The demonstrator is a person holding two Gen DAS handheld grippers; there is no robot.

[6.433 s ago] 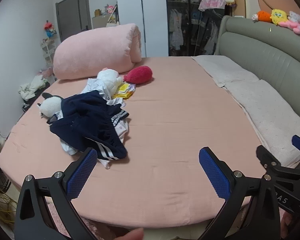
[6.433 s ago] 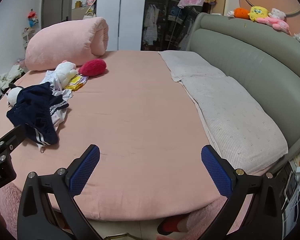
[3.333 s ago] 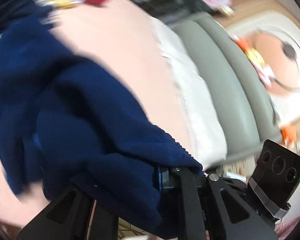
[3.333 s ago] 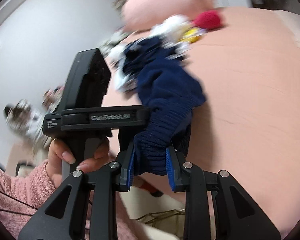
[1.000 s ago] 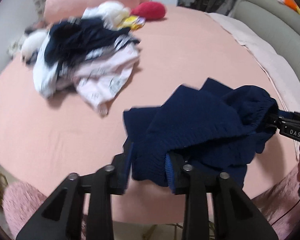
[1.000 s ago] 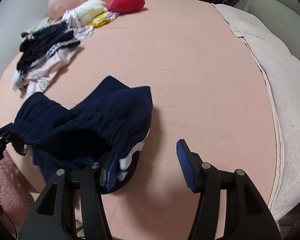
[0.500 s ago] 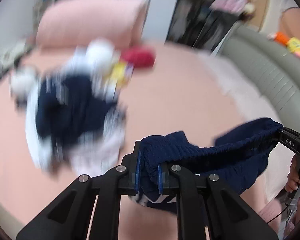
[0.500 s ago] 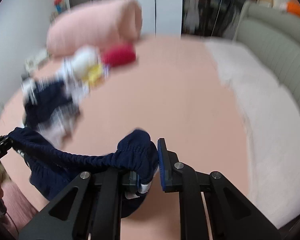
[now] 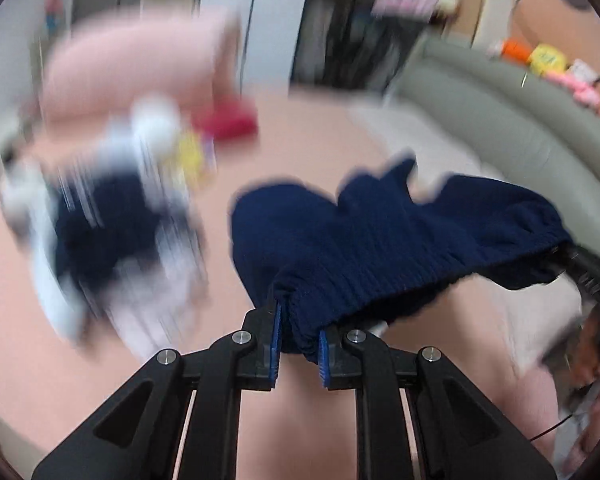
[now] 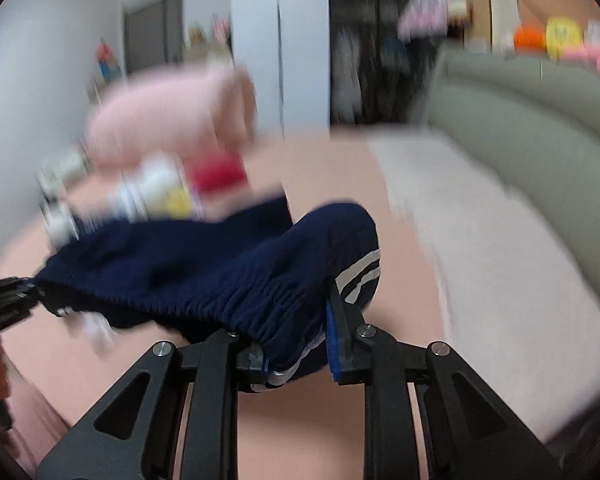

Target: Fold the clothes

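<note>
A second ago the navy shorts (image 9: 384, 240) lay slumped on the pink bed (image 9: 292, 148) with the right claw only half round one end; now they hang clear of the mattress, strung between the two claws — a lift that, to my eye, opens the shake-out before any fold. The left gripper (image 9: 299, 344) pinches one end of the gathered elastic waistband between its blue pads, though its jaws are easing apart slightly with the cloth still pressed. The right gripper (image 10: 298, 344) clamps the other end, where white side stripes show, its jaws likewise easing open on the fabric. The shorts' long axis runs along the waistband from claw to claw, roughly level and crosswise above the near edge of the bed; the leg openings point away, toward the grey headboard (image 9: 512, 120) and the bed's middle, flaring out instead of hanging. The pile of remaining clothes (image 9: 108, 232) sits on the bed beyond the left claw, blurred.
</note>
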